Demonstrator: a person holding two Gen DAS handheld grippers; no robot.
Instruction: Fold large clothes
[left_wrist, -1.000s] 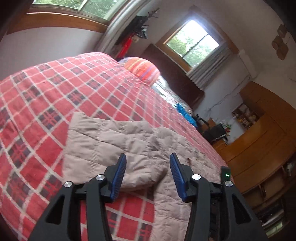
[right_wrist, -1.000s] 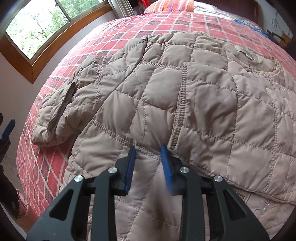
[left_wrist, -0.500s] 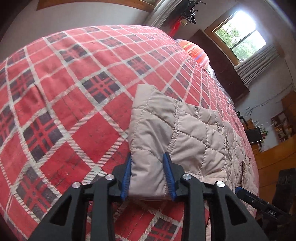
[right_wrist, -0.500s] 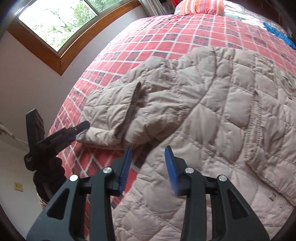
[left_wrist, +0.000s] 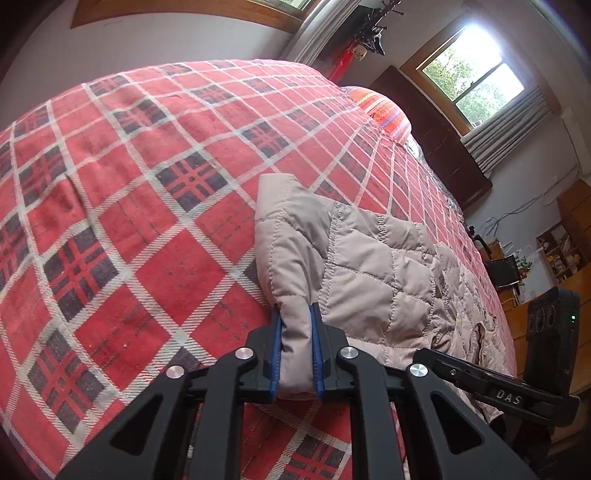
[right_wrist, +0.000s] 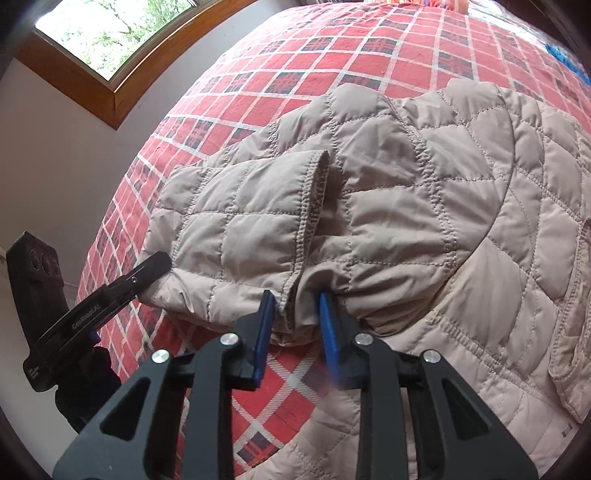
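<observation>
On the bed's near edge, through the left wrist camera, I am watching my left gripper pinching a fold of the beige quilted jacket: the blue pads are standing narrow with the fabric squeezed between them. That jacket is lying on the red plaid bedspread, reaching away from the near edge toward the right side of the bed, while the left part of the bedspread is showing bare checks. A striped pillow is sitting at the far end of the bed, below a bright window. The other tool's black finger is poking in at the lower right, just beside the jacket's hem. Turning to the right wrist camera, I am seeing my right gripper at the near edge too, its jaws half apart and straddling a bunched bit of the jacket where the sleeve is folded over the body. Cloth is sitting between the pads, yet I cannot tell whether they are pressing it or only framing it. The sleeve's stitched cuff is lying open toward the jacket's middle. My left gripper is showing at the left edge, touching the sleeve's outer corner, with plaid bedspread stretching beyond toward the far end.
</observation>
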